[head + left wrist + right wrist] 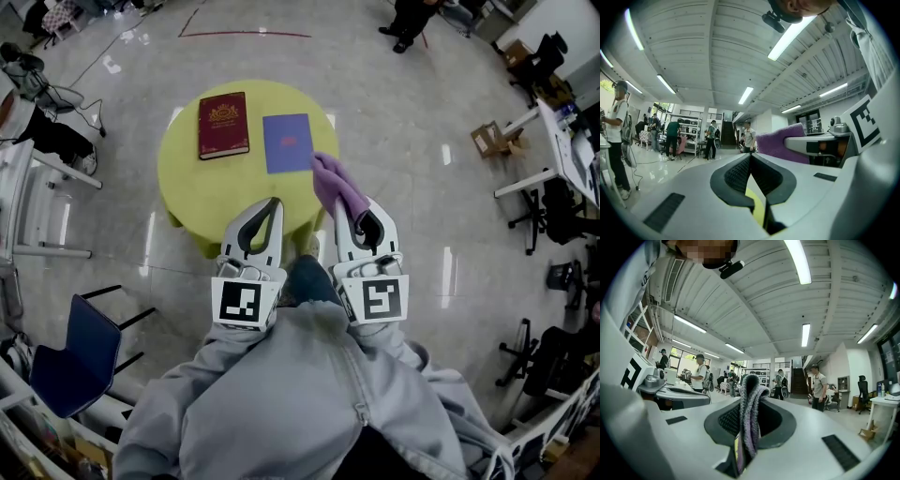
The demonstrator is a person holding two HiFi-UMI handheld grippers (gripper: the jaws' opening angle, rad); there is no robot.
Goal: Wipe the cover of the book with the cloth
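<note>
Head view: a round yellow-green table (202, 187) carries two books. A dark red book (223, 125) with gold ornament lies toward the far left edge. A blue book (287, 142) lies just beside it, nearer the table's centre; the two are apart. The left tongs (275, 202) hang over the near edge, jaws together and empty. The right tongs (356, 214) hang over the near right edge and grip a purple cloth (335, 186). The cloth's free end reaches toward the blue book's near right corner; contact cannot be determined. Left gripper view: the left tongs (750, 155) are fully closed with nothing between the jaws; the purple cloth (778, 143) shows to the right. Right gripper view: the right tongs (749, 394) are clamped on a fold of the purple cloth (751, 418), which stands up beyond the jaw tips.
</note>
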